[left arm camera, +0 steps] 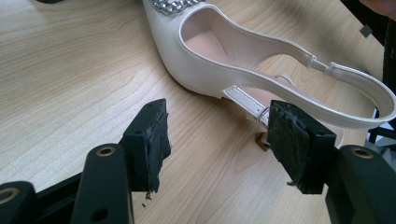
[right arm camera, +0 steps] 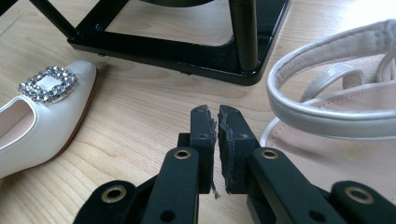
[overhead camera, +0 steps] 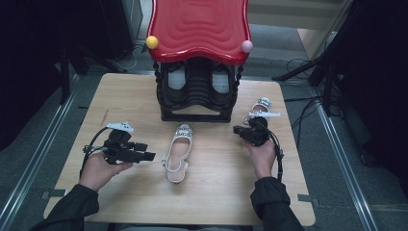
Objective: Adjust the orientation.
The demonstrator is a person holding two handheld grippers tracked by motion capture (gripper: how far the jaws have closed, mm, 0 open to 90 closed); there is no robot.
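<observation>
Partly hidden, second shoe (overhead camera: pixel 263 103) behind right gripper (overhead camera: pixel 239 130).

Bright even tabletop light, dark surroundings, sharp focus

This looks like a recording lab or studio rather than a home. A bare wooden counter (overhead camera: pixel 144 96) stands on grey carpet, with metal floor rails (overhead camera: pixel 33 163) running along both sides of it. Dark stand legs (overhead camera: pixel 332 72) and loose cables (overhead camera: pixel 308 103) lie just right of the counter, and black curtains or panels (overhead camera: pixel 43 53) close it in on the left.
</observation>
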